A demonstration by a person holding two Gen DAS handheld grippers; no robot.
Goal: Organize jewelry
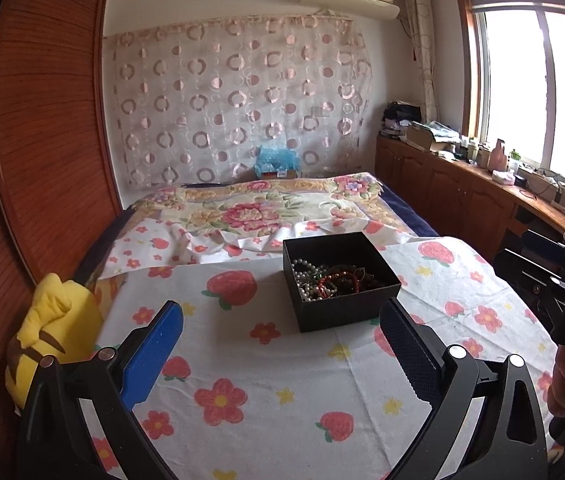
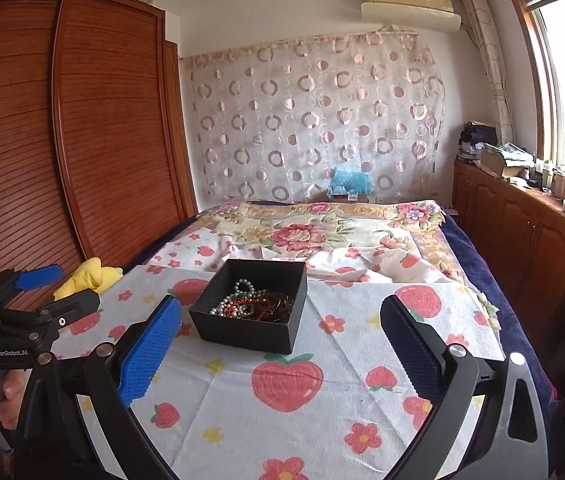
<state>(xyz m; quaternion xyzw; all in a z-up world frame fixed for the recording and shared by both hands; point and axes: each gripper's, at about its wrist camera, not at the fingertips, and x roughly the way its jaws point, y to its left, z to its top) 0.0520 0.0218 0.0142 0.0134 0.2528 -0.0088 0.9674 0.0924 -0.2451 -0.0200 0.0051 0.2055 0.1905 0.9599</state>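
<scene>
Left wrist view: the left tongs (image 1: 282, 344) and right tongs (image 2: 280, 340) are held wide apart, empty, near a black box (image 1: 338, 280) of jewelry (image 1: 332, 278) set on the flowered bed (image 1: 266, 364).

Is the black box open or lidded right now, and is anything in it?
Open, no lid on it. The black box sits upright on the strawberry cloth, and a tangle of pearl and red bead strands lies inside.
</scene>
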